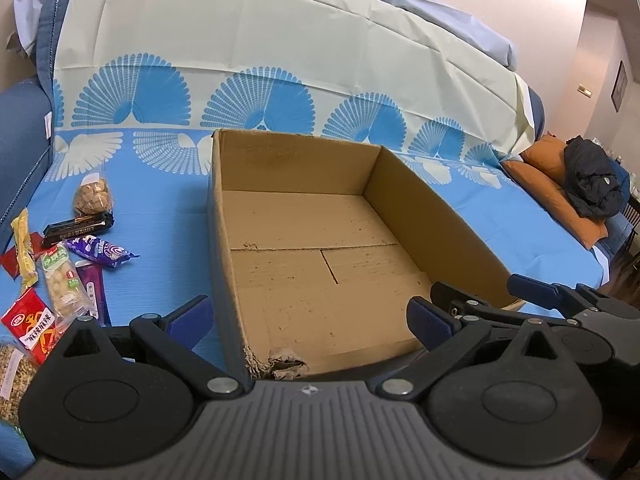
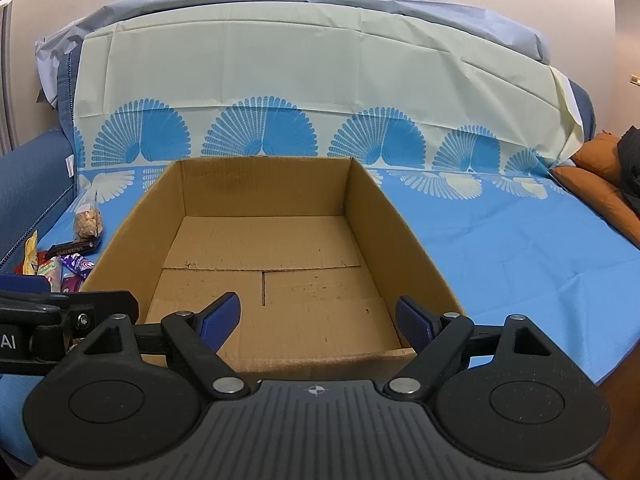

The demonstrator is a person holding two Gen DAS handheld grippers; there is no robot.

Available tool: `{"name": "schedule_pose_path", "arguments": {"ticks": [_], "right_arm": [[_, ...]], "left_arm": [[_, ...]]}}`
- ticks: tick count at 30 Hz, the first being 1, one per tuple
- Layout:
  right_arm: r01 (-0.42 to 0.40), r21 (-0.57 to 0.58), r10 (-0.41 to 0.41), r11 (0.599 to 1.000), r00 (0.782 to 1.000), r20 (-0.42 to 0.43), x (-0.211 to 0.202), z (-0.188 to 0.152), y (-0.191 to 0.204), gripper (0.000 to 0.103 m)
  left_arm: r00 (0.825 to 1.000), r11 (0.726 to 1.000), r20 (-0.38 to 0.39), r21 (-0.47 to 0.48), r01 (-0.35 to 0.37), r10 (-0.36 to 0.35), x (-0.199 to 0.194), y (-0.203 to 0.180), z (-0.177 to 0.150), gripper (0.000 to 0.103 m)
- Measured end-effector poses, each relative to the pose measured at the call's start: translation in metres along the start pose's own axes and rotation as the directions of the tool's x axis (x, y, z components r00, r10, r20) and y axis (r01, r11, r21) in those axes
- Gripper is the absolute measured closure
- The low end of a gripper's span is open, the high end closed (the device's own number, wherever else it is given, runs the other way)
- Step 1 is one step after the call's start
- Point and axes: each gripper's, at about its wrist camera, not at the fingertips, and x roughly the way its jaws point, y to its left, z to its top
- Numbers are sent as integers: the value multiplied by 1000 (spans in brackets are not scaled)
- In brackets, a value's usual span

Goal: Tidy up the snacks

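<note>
Cardboard box (image 2: 264, 248) seen on blue sheet (image 2: 500, 248), nothing inside. Snack packets (image 1: 72, 248) scattered left of box, on sheet. Left gripper (image 1: 310, 316) and right gripper (image 2: 318, 320) held wide apart before the box, nothing gripped.

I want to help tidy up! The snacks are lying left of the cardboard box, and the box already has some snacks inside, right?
Not quite. The snacks do lie left of the cardboard box, but the box is empty: the left wrist view shows only its bare floor, and the right wrist view agrees.
</note>
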Motion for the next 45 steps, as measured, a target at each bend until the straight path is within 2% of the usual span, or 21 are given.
{"name": "schedule_pose_path", "arguments": {"ticks": [16,21,23,27,31,34,36,37,38,40,45], "right_arm": [[-2,5,2,1000,1000,9,0,0,1,20],[-17,-1,17,1000,999,33,-2,1,4,30],[-26,-9,26,1000,999,29,-2,2,6,37],[-52,-3,52,999,997,-49,1,4,10,44],[-97,32,99,995,993,-60,0,8,15,53],[-134,41,136,990,990,-41,-3,13,23,59],[-169,41,170,985,985,-18,-5,16,30,66],[-185,35,185,982,983,-4,-6,16,34,71],[-209,40,208,977,978,12,-7,18,38,75],[-259,54,257,964,965,44,-11,21,45,77],[-359,64,352,931,931,93,-20,29,64,77]], "left_arm": [[1000,1000,-6,-16,17,-18,1,1,-2,1],[1000,999,-9,-24,30,-30,2,7,-3,1],[999,999,-8,-24,34,-34,1,9,-4,1],[999,999,-10,-22,47,-47,-1,13,-7,4],[998,998,-10,8,58,-58,-6,16,-13,21],[996,996,-34,18,87,-86,-12,22,-18,47],[995,995,-40,42,88,-87,-19,28,-20,69],[995,994,-49,46,95,-92,-22,32,-18,85],[992,992,-58,33,118,-116,-27,38,-15,90],[985,986,-50,14,168,-167,-39,51,-6,90],[982,981,-1,50,188,-188,-72,91,2,90]]}}
